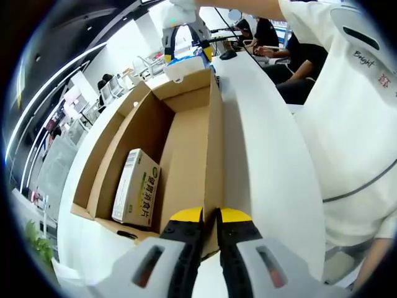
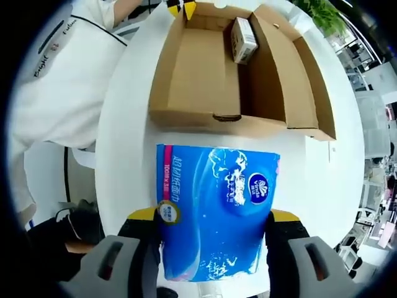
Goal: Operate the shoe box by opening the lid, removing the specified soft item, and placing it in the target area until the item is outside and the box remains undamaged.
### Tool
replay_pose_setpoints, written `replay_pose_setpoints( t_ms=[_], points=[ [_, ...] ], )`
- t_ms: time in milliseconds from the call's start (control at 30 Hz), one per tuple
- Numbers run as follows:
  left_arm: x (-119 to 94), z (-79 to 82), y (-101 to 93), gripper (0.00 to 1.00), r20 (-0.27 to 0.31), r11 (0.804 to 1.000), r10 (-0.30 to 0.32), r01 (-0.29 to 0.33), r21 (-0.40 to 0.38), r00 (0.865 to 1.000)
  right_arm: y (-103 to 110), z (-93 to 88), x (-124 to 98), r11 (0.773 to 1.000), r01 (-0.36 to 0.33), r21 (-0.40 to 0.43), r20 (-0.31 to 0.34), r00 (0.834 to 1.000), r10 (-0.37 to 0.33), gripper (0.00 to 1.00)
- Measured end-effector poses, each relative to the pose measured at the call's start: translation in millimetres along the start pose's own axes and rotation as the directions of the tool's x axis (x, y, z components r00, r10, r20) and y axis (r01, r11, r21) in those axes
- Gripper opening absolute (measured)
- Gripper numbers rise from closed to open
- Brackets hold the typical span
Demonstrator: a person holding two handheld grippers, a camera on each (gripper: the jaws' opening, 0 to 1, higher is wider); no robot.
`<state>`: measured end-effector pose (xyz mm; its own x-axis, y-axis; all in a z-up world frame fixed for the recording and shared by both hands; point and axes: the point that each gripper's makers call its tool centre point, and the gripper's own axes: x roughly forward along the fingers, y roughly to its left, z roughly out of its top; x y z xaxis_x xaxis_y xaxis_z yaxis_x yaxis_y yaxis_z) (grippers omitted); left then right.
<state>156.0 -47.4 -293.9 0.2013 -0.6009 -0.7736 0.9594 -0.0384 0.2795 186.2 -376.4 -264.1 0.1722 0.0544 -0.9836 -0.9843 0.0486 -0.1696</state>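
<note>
Tissue pack (image 2: 216, 211), glossy blue plastic, clamped between right hand-held gripper (image 2: 214, 223) jaws, outside open cardboard shoe box (image 2: 205, 74). Left hand-held gripper (image 1: 211, 218) pinches box wall.

We read "Bright" on the white shirt (image 1: 347, 93), "100" on the blue tissue pack (image 2: 214, 211), Chinese characters on the small carton (image 1: 136, 187)

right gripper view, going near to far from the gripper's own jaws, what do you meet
blue tissue pack held between the right gripper jaws → bare strip of white table → near wall of the open cardboard box → small carton lying inside the box → yellow tips of the left gripper at the far wall
</note>
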Motion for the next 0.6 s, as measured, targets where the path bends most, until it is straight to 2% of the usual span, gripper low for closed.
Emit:
replay_pose_setpoints(
  t_ms=[133, 433, 500, 567, 600],
  points=[
    [0, 0.2, -0.3, 0.07, -0.001, 1.000, 0.000, 0.000, -0.001, 1.000, 1, 1.4, -1, 1.000, 0.007, -0.016, -0.001, 1.000, -0.007, 0.69],
    [0, 0.4, -1.4, 0.07, -0.001, 1.000, -0.005, 0.005, 0.020, 1.000, 1, 14.8, -23, 0.999, 0.033, -0.020, 0.048, 0.998, -0.032, 0.65],
    [0, 0.4, -1.4, 0.07, 0.001, 1.000, -0.005, 0.005, 0.020, 1.000, 1, 21.7, -30, 0.999, 0.041, -0.025, 0.072, 0.997, -0.039, 0.66],
    [0, 0.3, -1.0, 0.07, 0.002, 1.000, -0.004, 0.004, 0.020, 1.000, -4, 29.8, -38, 0.997, 0.075, -0.010, 0.101, 0.992, -0.074, 0.65],
    [0, 0.4, -1.0, 0.07, 0.003, 1.000, -0.004, 0.004, 0.020, 1.000, -4, 41.7, -47, 0.997, 0.083, -0.005, 0.155, 0.985, -0.081, 0.64]
  ],
)
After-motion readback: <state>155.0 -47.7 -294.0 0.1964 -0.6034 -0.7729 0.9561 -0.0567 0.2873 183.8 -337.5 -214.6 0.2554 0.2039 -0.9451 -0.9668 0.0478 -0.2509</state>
